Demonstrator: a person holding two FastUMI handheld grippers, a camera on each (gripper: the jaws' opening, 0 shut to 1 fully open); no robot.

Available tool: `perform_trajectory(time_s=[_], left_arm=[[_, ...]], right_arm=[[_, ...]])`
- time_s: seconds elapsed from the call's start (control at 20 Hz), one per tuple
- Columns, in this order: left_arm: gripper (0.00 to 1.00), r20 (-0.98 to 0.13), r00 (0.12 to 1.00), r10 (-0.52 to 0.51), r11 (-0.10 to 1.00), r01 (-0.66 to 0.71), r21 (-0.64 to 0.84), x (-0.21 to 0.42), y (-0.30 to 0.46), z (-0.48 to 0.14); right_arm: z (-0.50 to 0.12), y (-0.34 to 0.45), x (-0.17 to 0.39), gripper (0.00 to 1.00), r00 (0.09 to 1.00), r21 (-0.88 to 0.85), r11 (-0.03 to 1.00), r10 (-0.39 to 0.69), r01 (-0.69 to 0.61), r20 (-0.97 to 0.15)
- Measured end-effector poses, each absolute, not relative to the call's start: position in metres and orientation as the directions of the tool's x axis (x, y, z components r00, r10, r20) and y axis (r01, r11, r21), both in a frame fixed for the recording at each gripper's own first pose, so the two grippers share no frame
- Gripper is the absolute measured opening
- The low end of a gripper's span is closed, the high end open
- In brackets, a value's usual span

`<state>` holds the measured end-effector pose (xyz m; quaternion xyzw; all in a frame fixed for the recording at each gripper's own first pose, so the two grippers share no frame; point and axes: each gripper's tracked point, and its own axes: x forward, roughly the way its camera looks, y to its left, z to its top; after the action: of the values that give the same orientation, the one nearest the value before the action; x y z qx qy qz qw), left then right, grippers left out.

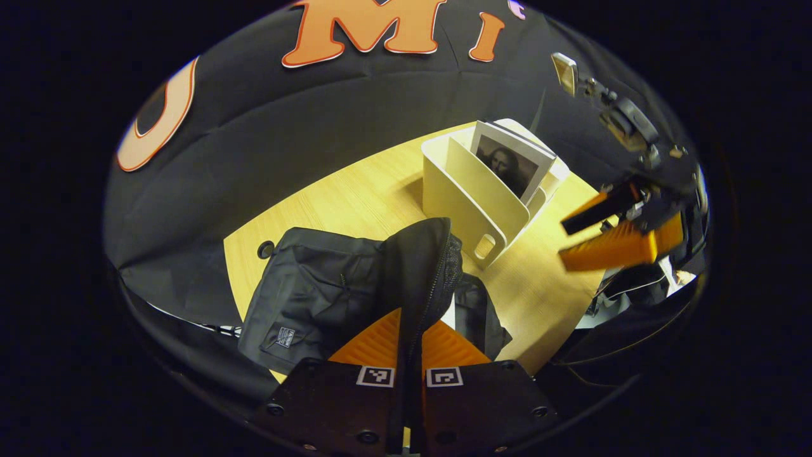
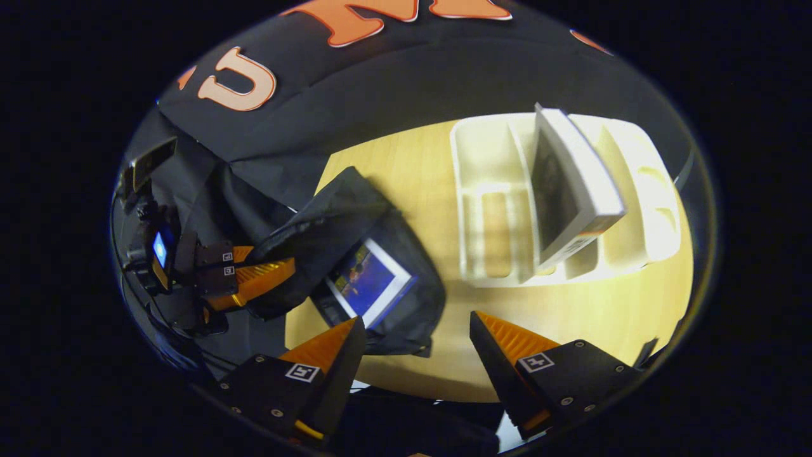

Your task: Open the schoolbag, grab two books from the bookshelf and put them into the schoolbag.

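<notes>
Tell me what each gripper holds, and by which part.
Left gripper: shut on the schoolbag, pinching its raised zipper-edged flap. Right gripper: open, nothing held.

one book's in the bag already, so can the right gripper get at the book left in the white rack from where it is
Probably yes. The right gripper is open and holds nothing, and the grey-covered book stands in the white plastic rack with its top edge sticking up, nothing between them.

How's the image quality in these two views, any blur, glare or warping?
Left gripper view: fisheye bows the table edge; the right gripper is motion-smeared. Right gripper view: the bookshelf glares white, its book looks soft, and the schoolbag stays dark.
</notes>
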<state>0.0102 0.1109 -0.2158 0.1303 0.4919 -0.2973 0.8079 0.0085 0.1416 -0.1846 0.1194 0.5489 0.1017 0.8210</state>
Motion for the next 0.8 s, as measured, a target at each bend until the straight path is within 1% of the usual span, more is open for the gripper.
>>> perform_trajectory(time_s=[0.15,0.35,0.4,0.5,0.55,0.6,0.65,0.8], left_arm=[[0.05,-0.876,0.341,-0.340,0.798,0.597,-0.078,0.011,0.110,-0.217],[0.05,-0.883,0.337,-0.326,0.816,0.572,-0.083,0.011,0.108,-0.221],[0.05,-0.885,0.338,-0.320,0.822,0.563,-0.083,0.012,0.108,-0.222],[0.05,-0.889,0.338,-0.310,0.831,0.550,-0.080,0.014,0.107,-0.225],[0.05,-0.890,0.339,-0.304,0.836,0.543,-0.079,0.016,0.107,-0.226],[0.05,-0.892,0.339,-0.300,0.841,0.535,-0.079,0.016,0.106,-0.228],[0.05,-0.894,0.338,-0.295,0.847,0.526,-0.081,0.016,0.106,-0.228],[0.05,-0.900,0.331,-0.283,0.862,0.498,-0.088,0.016,0.106,-0.233]], right_arm=[[-0.158,0.096,0.034,0.98,0.403,0.241,0.970,0.234,-0.032,-0.885],[-0.143,0.051,0.061,0.98,0.387,0.154,0.987,0.157,-0.039,-0.909],[-0.141,0.048,0.067,0.98,0.375,0.160,0.986,0.164,-0.043,-0.912],[-0.140,0.049,0.076,0.98,0.324,0.219,0.974,0.223,-0.048,-0.919],[-0.143,0.044,0.083,0.98,0.304,0.224,0.974,0.226,-0.044,-0.925],[-0.147,0.037,0.094,0.98,0.301,0.221,0.974,0.225,-0.047,-0.927],[-0.154,0.029,0.105,0.98,0.306,0.195,0.980,0.198,-0.038,-0.931],[-0.176,0.018,0.123,0.98,0.268,0.164,0.986,0.166,-0.030,-0.949]])
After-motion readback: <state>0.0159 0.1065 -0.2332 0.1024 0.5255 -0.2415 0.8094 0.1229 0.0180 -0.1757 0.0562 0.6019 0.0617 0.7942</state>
